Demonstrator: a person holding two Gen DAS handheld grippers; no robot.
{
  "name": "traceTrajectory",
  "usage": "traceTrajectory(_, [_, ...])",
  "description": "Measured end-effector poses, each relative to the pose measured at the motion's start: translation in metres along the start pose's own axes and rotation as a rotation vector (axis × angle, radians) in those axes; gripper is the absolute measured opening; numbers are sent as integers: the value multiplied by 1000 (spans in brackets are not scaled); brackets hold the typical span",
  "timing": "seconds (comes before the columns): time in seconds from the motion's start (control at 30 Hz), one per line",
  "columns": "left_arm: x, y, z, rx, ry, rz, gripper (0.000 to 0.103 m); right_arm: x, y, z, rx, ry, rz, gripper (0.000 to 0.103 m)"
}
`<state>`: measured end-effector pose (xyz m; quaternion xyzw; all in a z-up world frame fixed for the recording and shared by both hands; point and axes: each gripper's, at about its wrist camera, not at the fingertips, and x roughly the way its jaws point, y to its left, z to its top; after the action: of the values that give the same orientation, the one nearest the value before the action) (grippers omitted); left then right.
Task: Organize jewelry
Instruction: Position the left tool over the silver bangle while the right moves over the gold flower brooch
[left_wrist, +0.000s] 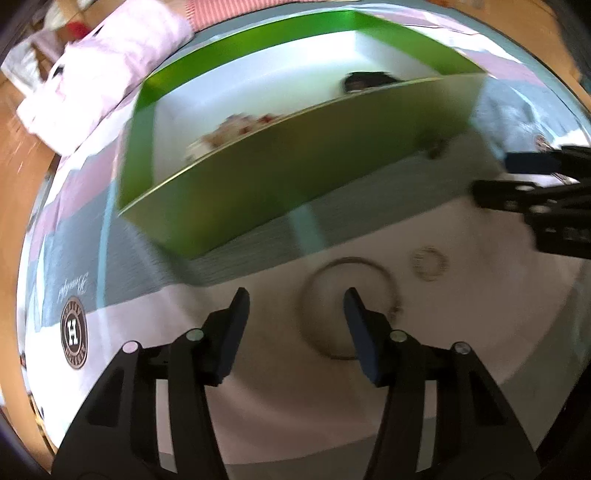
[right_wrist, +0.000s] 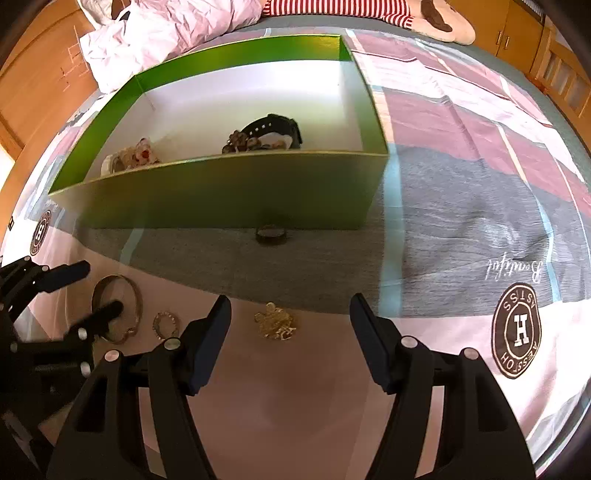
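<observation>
A thin metal bangle (left_wrist: 332, 266) (right_wrist: 135, 291) lies on the pale bedspread. My left gripper (left_wrist: 295, 297) (right_wrist: 92, 290) stands open over it, one finger inside the ring and one outside, with the rim between the pads untouched. Beside the bangle lies a small beaded ring (left_wrist: 428, 264) (right_wrist: 165, 324). My right gripper (right_wrist: 288, 301) (left_wrist: 502, 175) is open just above a heap of gold chain (right_wrist: 275, 325). The green box (left_wrist: 258, 177) (right_wrist: 221, 192) behind holds a black watch (right_wrist: 273, 127), dark beads and a pale piece with red (right_wrist: 136, 157). A dark ring (right_wrist: 271, 234) rests against its front wall.
The patchwork bedspread carries round brown logos (left_wrist: 74, 332) (right_wrist: 517, 330). Crumpled pink fabric (left_wrist: 110, 62) (right_wrist: 166, 33) lies behind the box, beside a red-striped cloth (right_wrist: 332, 7). Wooden furniture (right_wrist: 546, 40) lines the edges.
</observation>
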<state>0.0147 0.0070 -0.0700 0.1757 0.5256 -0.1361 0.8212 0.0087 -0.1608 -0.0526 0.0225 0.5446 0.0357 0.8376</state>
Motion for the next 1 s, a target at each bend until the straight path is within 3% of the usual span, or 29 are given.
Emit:
traceTrajectory(0.2, [-6, 21, 4, -67, -15, -27, 64, -3, -7, 2, 24, -12, 2, 67])
traceTrajectory(0.43, [-17, -1, 3, 23, -47, -134, 75, -6, 3, 0, -36, -37, -24, 67])
traceTrajectory(0.67, [-1, -20, -3, 79, 8, -96, 77, -6, 16, -4, -94, -47, -32, 73])
traceTrajectory(1.0, [1, 1, 2, 7, 1, -16, 78, -6, 25, -8, -120, -45, -46, 73])
